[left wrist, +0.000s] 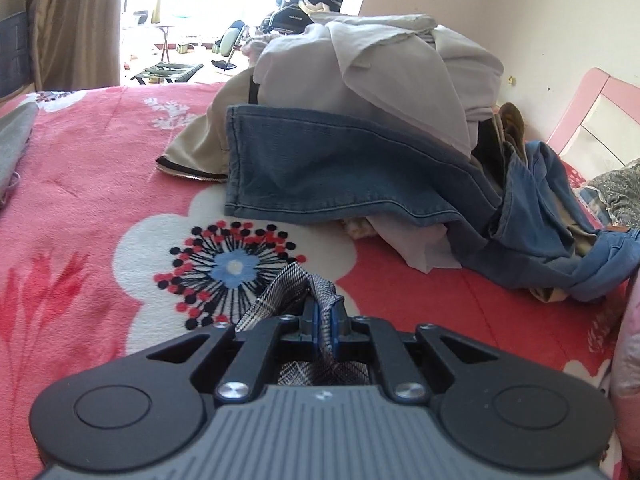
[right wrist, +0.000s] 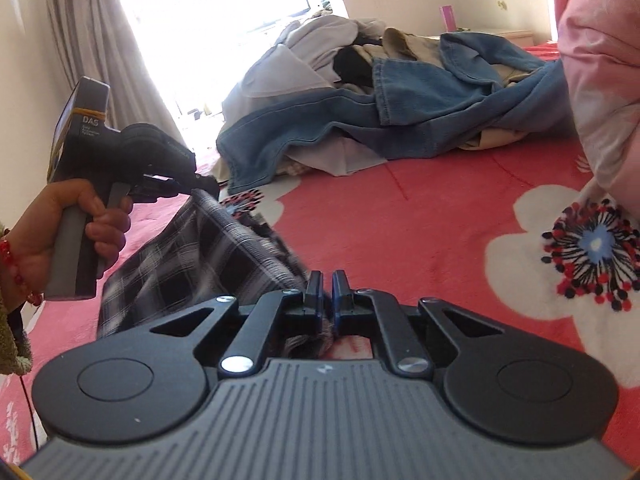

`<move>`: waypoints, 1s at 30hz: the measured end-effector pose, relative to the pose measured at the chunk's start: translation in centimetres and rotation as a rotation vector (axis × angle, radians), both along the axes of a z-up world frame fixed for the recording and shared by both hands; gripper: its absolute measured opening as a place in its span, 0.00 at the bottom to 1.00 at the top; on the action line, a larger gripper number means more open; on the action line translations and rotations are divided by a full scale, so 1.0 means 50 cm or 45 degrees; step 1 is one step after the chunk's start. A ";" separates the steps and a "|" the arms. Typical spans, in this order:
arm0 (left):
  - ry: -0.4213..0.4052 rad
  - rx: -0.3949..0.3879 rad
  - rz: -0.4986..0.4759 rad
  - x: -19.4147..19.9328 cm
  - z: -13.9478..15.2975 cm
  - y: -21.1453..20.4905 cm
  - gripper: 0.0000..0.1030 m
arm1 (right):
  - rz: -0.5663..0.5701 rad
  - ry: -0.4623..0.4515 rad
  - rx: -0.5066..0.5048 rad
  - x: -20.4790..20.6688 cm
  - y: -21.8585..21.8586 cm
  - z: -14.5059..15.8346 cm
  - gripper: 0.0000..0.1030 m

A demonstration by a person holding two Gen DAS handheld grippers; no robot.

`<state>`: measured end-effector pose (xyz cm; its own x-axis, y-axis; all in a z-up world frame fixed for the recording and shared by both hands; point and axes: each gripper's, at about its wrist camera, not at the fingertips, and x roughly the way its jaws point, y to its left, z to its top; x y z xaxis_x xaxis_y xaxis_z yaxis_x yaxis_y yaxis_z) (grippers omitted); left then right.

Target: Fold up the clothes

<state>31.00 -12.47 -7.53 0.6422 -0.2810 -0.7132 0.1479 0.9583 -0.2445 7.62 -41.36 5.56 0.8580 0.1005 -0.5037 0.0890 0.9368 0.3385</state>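
A black-and-white plaid garment [right wrist: 192,256] hangs stretched between my two grippers above the pink flowered bedspread [right wrist: 420,220]. My left gripper [left wrist: 324,314] is shut on one bunched edge of the plaid garment [left wrist: 288,284], with cloth also showing behind the blue pads. In the right wrist view a person's hand [right wrist: 80,216] holds the left gripper [right wrist: 206,184] at the left, its tip buried in the cloth's upper corner. My right gripper [right wrist: 328,284] is shut on the opposite edge, the cloth pinched low between its fingers.
A heap of clothes lies further up the bed: blue jeans [left wrist: 320,168], pale shirts [left wrist: 380,68] and a beige piece [left wrist: 192,152]. A pink quilt [right wrist: 600,80] bulges at the right. A grey garment [left wrist: 12,148] lies at the left edge. A pink headboard [left wrist: 592,116] meets the wall.
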 end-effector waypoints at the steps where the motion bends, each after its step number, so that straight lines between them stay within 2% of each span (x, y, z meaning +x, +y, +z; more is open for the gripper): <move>1: 0.037 -0.030 -0.036 0.008 -0.010 -0.002 0.15 | -0.007 0.013 0.014 0.004 -0.007 -0.008 0.03; 2: 0.096 -0.062 -0.081 0.018 -0.021 -0.003 0.29 | -0.012 0.028 0.039 0.007 -0.014 -0.017 0.03; 4: 0.192 -0.131 -0.116 0.028 -0.034 0.004 0.44 | -0.013 0.052 0.119 0.009 -0.032 -0.029 0.06; 6: 0.176 -0.187 -0.136 0.019 -0.025 0.017 0.53 | -0.021 0.052 0.198 0.007 -0.051 -0.034 0.07; 8: 0.116 -0.241 -0.165 0.005 0.001 0.036 0.61 | -0.014 0.018 0.271 0.003 -0.069 -0.031 0.08; 11: 0.004 -0.324 -0.175 -0.031 0.044 0.078 0.67 | 0.028 -0.034 0.379 0.002 -0.084 -0.024 0.15; 12: -0.032 -0.337 -0.166 -0.047 0.056 0.095 0.68 | 0.054 -0.045 0.404 0.005 -0.083 -0.021 0.26; 14: -0.092 -0.342 -0.147 -0.081 0.075 0.131 0.70 | 0.120 -0.067 0.407 0.013 -0.068 -0.010 0.33; 16: -0.104 -0.324 -0.141 -0.118 0.078 0.172 0.70 | 0.200 -0.076 0.362 0.028 -0.040 0.007 0.47; 20: -0.081 -0.202 -0.149 -0.202 0.057 0.231 0.65 | 0.363 -0.058 0.226 0.105 0.011 0.037 0.55; 23: -0.075 -0.091 -0.187 -0.270 0.023 0.242 0.65 | 0.459 0.059 0.129 0.193 0.046 0.042 0.56; 24: -0.076 -0.067 -0.201 -0.289 0.010 0.243 0.65 | 0.469 0.110 0.106 0.209 0.057 0.040 0.55; 25: -0.078 -0.038 -0.207 -0.305 -0.003 0.243 0.65 | 0.478 0.160 0.084 0.224 0.069 0.037 0.37; 26: -0.082 -0.005 -0.205 -0.317 -0.016 0.242 0.65 | 0.488 0.211 0.061 0.240 0.080 0.034 0.13; 27: -0.087 0.018 -0.196 -0.325 -0.028 0.242 0.64 | 0.498 0.262 0.038 0.255 0.092 0.032 0.02; 30: -0.073 0.000 -0.162 -0.334 -0.059 0.255 0.63 | 0.471 0.233 0.054 0.239 0.085 0.045 0.02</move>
<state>14.31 0.27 -10.50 0.6409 -0.3628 -0.6764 0.2822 0.9309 -0.2319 19.57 -37.12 7.81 0.6571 0.4090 -0.6332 -0.1888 0.9025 0.3870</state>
